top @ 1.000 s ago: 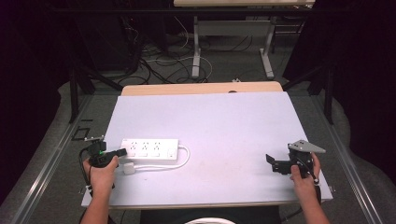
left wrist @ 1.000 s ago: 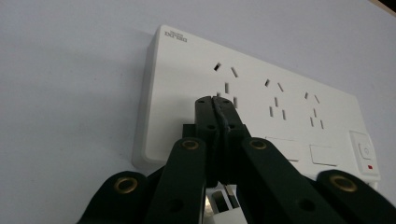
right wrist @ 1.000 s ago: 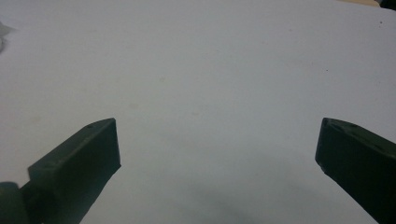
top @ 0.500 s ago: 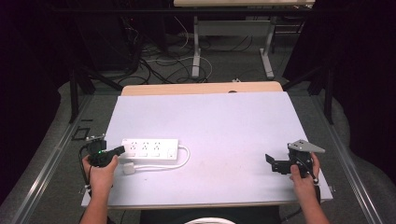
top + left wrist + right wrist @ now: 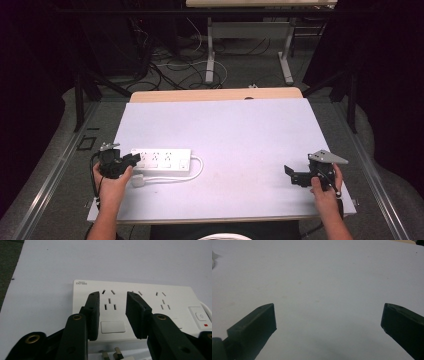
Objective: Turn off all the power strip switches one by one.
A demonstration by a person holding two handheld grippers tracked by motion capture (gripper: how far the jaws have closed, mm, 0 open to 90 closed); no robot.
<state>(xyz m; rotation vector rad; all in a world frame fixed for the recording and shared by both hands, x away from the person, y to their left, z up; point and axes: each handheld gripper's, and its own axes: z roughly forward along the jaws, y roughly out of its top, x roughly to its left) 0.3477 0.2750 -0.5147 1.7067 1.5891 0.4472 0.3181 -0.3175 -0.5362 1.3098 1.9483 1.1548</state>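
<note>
left tongs (image 5: 111, 315): jaws just been parting, nothing between, over power strip (image 5: 162, 159) at 8 o'clock on surface (image 5: 240, 135) | plug (image 5: 138, 180): apparently loose, just beside strip's near edge | right tongs (image 5: 296, 175): wide apart, empty, 4 o'clock

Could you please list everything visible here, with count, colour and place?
power strip: one, white, three socket groups and a switch, left part of the table
plug: one, white, lying on the table just in front of the strip's left end, joined to it by a looping white cord
table: one, pale lilac top
floor cables: several, dark and white, beyond the table
left gripper: black fingers just been opening, nothing between them, over the strip's left end
right gripper: black, open, over bare table at the right
</note>
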